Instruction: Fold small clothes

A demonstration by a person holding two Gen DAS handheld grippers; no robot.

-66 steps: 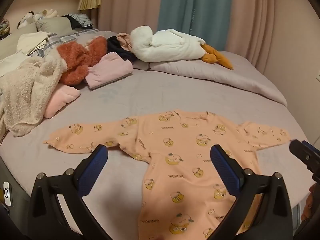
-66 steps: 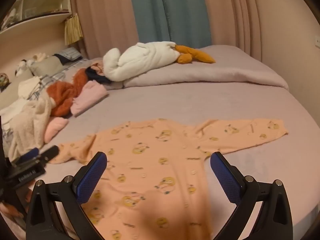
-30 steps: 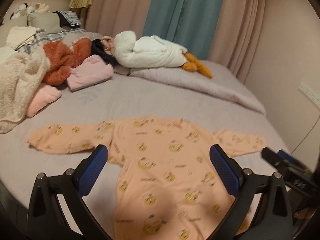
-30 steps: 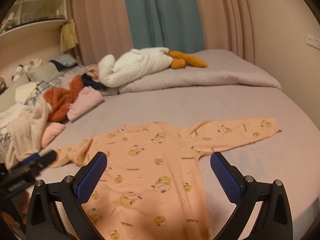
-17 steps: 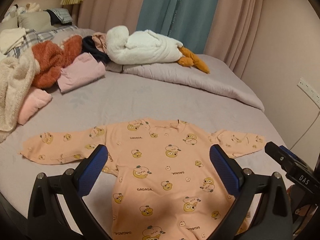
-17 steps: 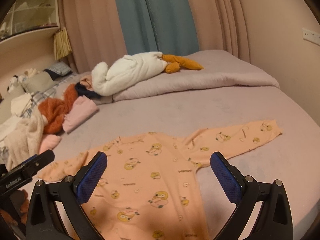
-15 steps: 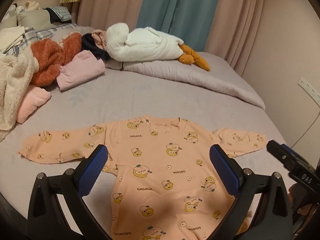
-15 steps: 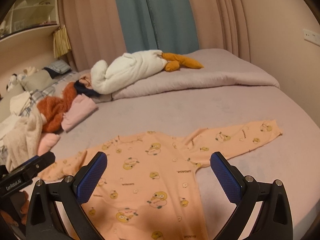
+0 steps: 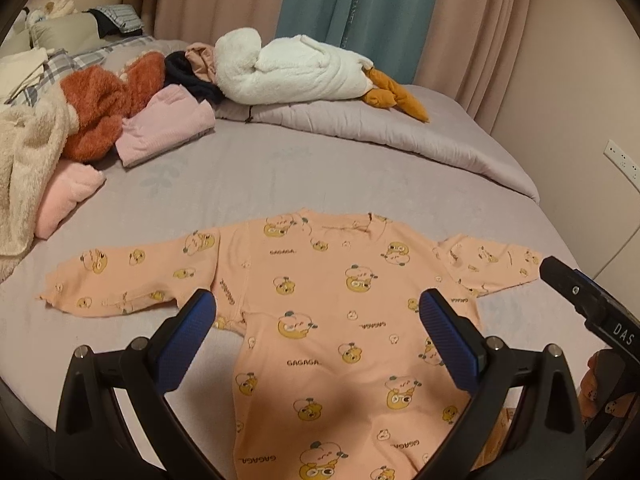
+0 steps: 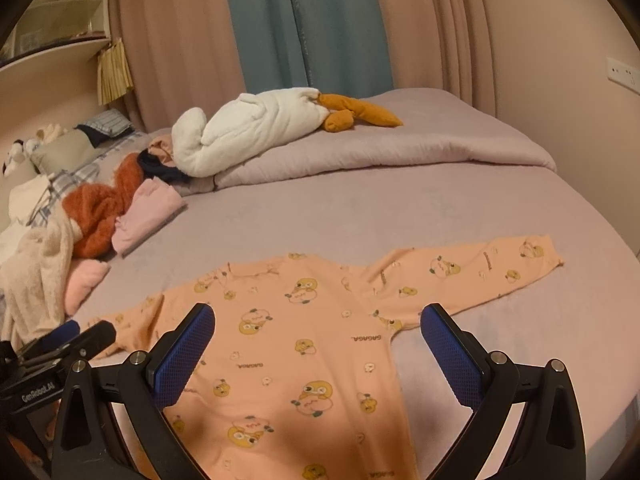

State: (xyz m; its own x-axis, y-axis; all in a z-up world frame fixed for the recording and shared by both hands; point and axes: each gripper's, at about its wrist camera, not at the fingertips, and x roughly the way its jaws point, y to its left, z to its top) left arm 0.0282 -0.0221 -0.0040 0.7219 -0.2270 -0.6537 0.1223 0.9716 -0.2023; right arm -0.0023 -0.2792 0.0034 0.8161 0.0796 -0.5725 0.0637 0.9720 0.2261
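Note:
A peach baby romper (image 9: 320, 304) with yellow cartoon prints lies flat and face up on the lilac bed sheet (image 9: 260, 176), both sleeves spread out sideways. It also shows in the right wrist view (image 10: 304, 344). My left gripper (image 9: 318, 332) is open and empty, held above the romper's body. My right gripper (image 10: 318, 340) is open and empty, above the body near the right sleeve (image 10: 480, 276). The right gripper's tip (image 9: 580, 300) shows at the right edge of the left wrist view. The left gripper's tip (image 10: 68, 340) shows at the left of the right wrist view.
A pile of clothes lies at the left: a cream fleece (image 9: 24, 168), a rust fuzzy garment (image 9: 100, 108), folded pink pieces (image 9: 168, 128). A white plush goose (image 9: 296, 72) rests on a rolled quilt (image 9: 380, 136) at the back. A wall (image 9: 580, 80) bounds the bed's right side.
Both grippers have shifted slightly over the romper, so the view of it has moved a little. The romper lies as before. Both stay open.

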